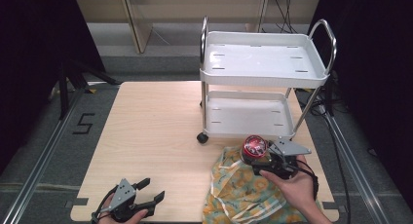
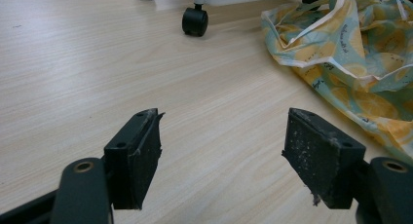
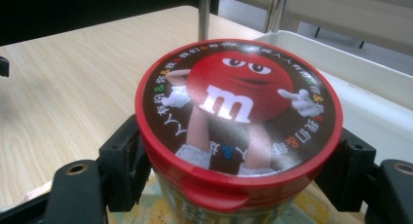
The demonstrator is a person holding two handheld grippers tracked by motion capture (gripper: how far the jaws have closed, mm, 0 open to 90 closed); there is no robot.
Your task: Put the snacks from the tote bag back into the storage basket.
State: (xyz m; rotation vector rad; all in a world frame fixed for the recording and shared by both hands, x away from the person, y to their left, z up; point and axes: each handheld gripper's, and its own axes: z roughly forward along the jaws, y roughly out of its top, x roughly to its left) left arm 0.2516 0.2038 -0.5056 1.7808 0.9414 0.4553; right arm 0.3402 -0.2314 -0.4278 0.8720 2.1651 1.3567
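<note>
My right gripper (image 1: 257,158) is shut on a round candy tub (image 1: 254,148) with a red lid, held above a yellow and teal patterned bag (image 1: 241,187) at the table's front right. In the right gripper view the tub (image 3: 238,126) sits between both jaws, lid facing the camera. My left gripper (image 1: 150,191) rests near the table's front left edge, open, with nothing between its fingers. In the left gripper view the gripper (image 2: 221,146) has its jaws wide apart over bare wood, and the bag (image 2: 350,63) lies at the right.
A white two-shelf cart (image 1: 263,78) with chrome handles stands at the back right of the wooden table (image 1: 151,131), one black caster (image 2: 195,20) on the tabletop. The cart's lower shelf (image 3: 370,102) lies just beyond the tub.
</note>
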